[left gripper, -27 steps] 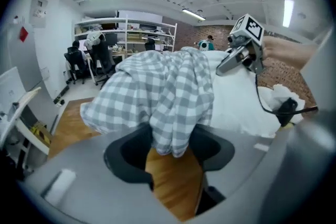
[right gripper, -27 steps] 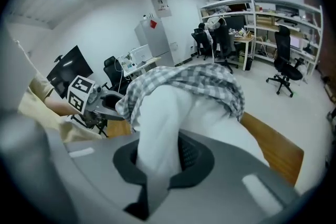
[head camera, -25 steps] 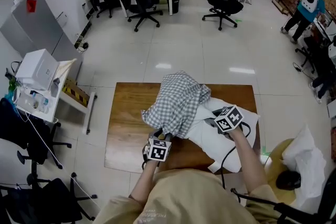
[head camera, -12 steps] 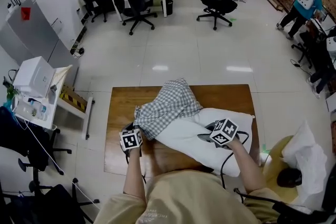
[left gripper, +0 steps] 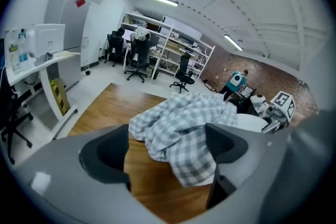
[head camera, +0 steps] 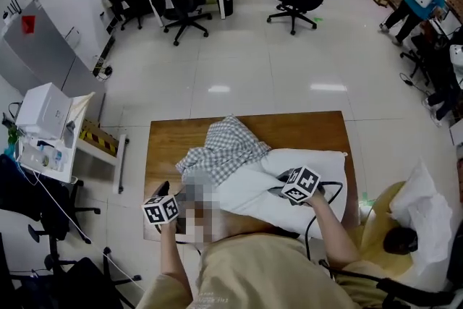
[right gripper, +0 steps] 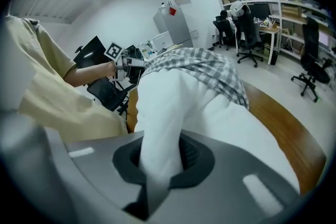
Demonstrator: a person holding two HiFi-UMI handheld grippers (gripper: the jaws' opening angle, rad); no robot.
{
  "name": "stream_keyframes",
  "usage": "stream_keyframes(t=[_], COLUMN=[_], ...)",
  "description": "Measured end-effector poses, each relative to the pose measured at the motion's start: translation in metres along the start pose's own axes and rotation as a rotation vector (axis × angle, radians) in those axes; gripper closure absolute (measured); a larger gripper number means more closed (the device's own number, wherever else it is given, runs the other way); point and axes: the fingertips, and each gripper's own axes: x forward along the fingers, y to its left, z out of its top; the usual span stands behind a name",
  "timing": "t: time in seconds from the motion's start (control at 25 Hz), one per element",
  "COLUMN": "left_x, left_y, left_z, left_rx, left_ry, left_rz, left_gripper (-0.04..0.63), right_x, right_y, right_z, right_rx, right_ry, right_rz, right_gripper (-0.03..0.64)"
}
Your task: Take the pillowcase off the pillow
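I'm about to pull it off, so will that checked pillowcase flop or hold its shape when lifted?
Probably floppy: the pillowcase lies crumpled in soft folds. Likely light, as it looks like thin cloth. It may tug the pillow along, since it drapes over one end.

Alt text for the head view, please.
A person's right gripper clamps a white pillow on a wooden table. The checked pillowcase lies bunched over the pillow's left end; the left gripper, jaws just opened and empty, is clear of it at the table's left edge.
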Motion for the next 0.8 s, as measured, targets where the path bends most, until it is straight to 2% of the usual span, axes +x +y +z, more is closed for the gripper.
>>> stream_keyframes(t=[0.04, 0.12, 0.2, 0.28, 0.36, 0.44, 0.52, 0.56, 0.6, 0.64, 0.68, 0.72, 0.76, 0.8], left_x=[-0.006, -0.005, 0.013, 0.043, 0.076, 0.108, 0.134, 0.145, 0.155, 0.164, 0.171, 0.173, 0.168, 0.156], left_y=[-0.015, -0.063, -0.119, -0.165, -0.192, -0.209, -0.216, -0.212, -0.202, -0.192, -0.185, -0.183, -0.18, -0.171], left_z=[0.014, 0.04, 0.055, 0.053, 0.042, 0.026, 0.009, 0.0, -0.009, -0.013, -0.006, 0.01, 0.024, 0.025], left_rx=[0.038, 0.183, 0.321, 0.436, 0.561, 0.673, 0.761, 0.794, 0.82, 0.839, 0.852, 0.849, 0.805, 0.7], left_ry=[-0.024, -0.062, -0.048, 0.03, 0.135, 0.254, 0.379, 0.452, 0.519, 0.555, 0.543, 0.496, 0.468, 0.512], left_rz=[-0.031, -0.099, -0.178, -0.254, -0.295, -0.316, -0.308, -0.276, -0.229, -0.184, -0.148, -0.122, -0.105, -0.096], left_gripper=[0.145, 0.126, 0.135, 0.194, 0.226, 0.248, 0.304, 0.357, 0.474, 0.542, 0.582, 0.584, 0.584, 0.584], right_x=[0.001, 0.003, 0.005, 0.007, 0.006, 0.0, -0.007, -0.01, -0.013, -0.017, -0.022, -0.026, -0.03, -0.033], right_y=[0.002, 0.004, 0.005, 0.006, 0.012, 0.017, 0.023, 0.026, 0.029, 0.031, 0.033, 0.035, 0.037, 0.041], right_z=[0.001, -0.002, -0.009, -0.01, -0.004, 0.002, 0.007, 0.009, 0.01, 0.011, 0.011, 0.011, 0.012, 0.012], right_rx=[-0.012, -0.025, -0.033, -0.047, -0.063, -0.082, -0.098, -0.102, -0.102, -0.097, -0.085, -0.07, -0.055, -0.041], right_ry=[0.017, 0.04, 0.059, 0.077, 0.085, 0.089, 0.092, 0.089, 0.082, 0.071, 0.056, 0.041, 0.025, 0.007], right_rz=[0.001, 0.004, -0.004, -0.024, -0.042, -0.06, -0.073, -0.078, -0.083, -0.088, -0.092, -0.093, -0.091, -0.086], right_gripper=[0.583, 0.58, 0.58, 0.578, 0.577, 0.575, 0.574, 0.574, 0.574, 0.574, 0.574, 0.574, 0.575, 0.577])
